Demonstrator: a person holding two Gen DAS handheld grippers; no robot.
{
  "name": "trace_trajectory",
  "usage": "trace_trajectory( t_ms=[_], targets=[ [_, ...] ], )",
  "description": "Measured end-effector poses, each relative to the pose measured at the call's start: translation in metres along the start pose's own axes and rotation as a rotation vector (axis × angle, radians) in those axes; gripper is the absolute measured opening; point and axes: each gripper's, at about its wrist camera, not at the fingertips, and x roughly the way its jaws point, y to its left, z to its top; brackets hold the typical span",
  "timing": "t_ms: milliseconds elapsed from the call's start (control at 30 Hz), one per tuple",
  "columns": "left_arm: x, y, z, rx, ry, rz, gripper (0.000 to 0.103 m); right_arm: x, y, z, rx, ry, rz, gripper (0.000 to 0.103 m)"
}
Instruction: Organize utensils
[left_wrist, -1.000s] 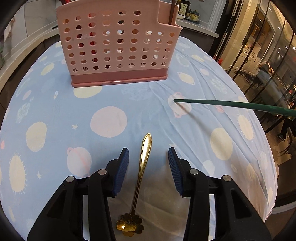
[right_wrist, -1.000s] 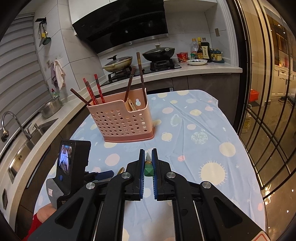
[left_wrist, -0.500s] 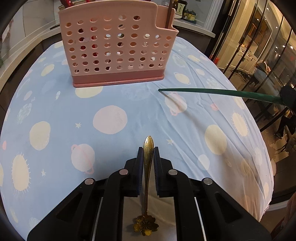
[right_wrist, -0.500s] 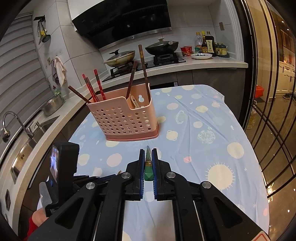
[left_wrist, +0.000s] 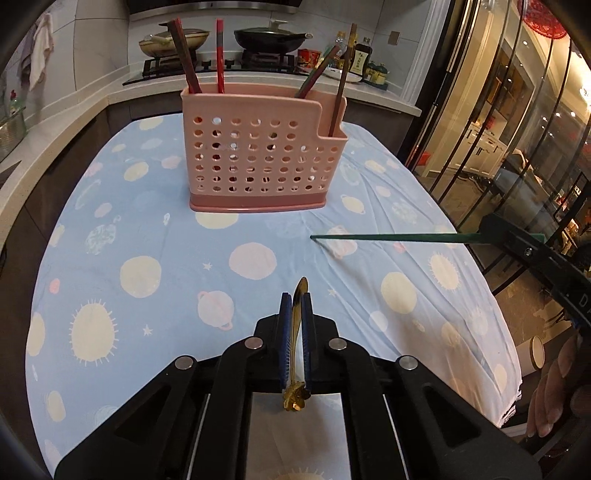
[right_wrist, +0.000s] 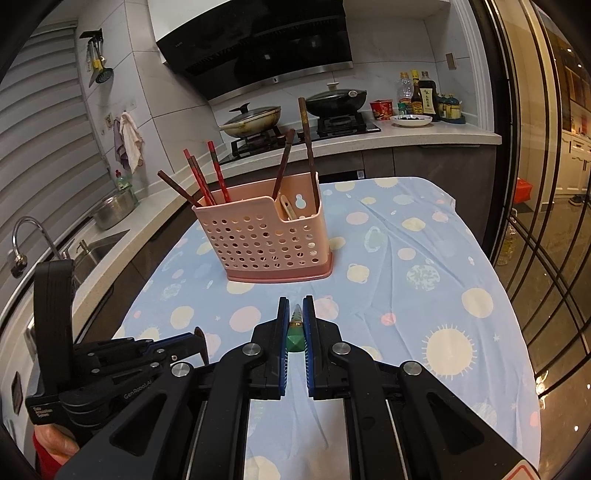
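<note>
A home kitchen is shown: pans are set on a stove ahead, a sink is seen leftward.

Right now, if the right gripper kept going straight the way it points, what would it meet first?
Probably the pink utensil holder. The right gripper, shut on a green chopstick, aims at its perforated front wall across bare tablecloth. The chopstick tip would likely touch first; depth is unclear.
</note>
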Motion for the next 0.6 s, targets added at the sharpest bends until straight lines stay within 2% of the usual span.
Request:
trace_trajectory(
  t_ms=[133, 300, 333, 467, 600],
  targets=[
    [-0.01, 0.002, 0.004, 0.004, -0.031, 0.003, 0.004, -0.007, 0.005, 0.002, -0.011, -0.021, 0.001, 0.007],
    [0.002, 0.007, 0.001, -0.01, -0.002, 0.005, 0.005, -0.009, 0.006, 0.001, -0.009, -0.023, -0.004, 0.007],
    [0.007, 0.009, -0.001, -0.015, 0.01, 0.002, 0.006, -0.009, 0.006, 0.0, -0.009, -0.023, -0.005, 0.007],
    [0.022, 0.013, -0.018, -0.036, 0.076, 0.024, 0.023, -0.011, 0.005, -0.003, -0.01, -0.017, -0.013, 0.007],
    [0.028, 0.01, -0.047, -0.045, 0.147, 0.005, 0.026, -0.011, 0.003, -0.007, -0.003, -0.007, -0.015, 0.007]
  ],
)
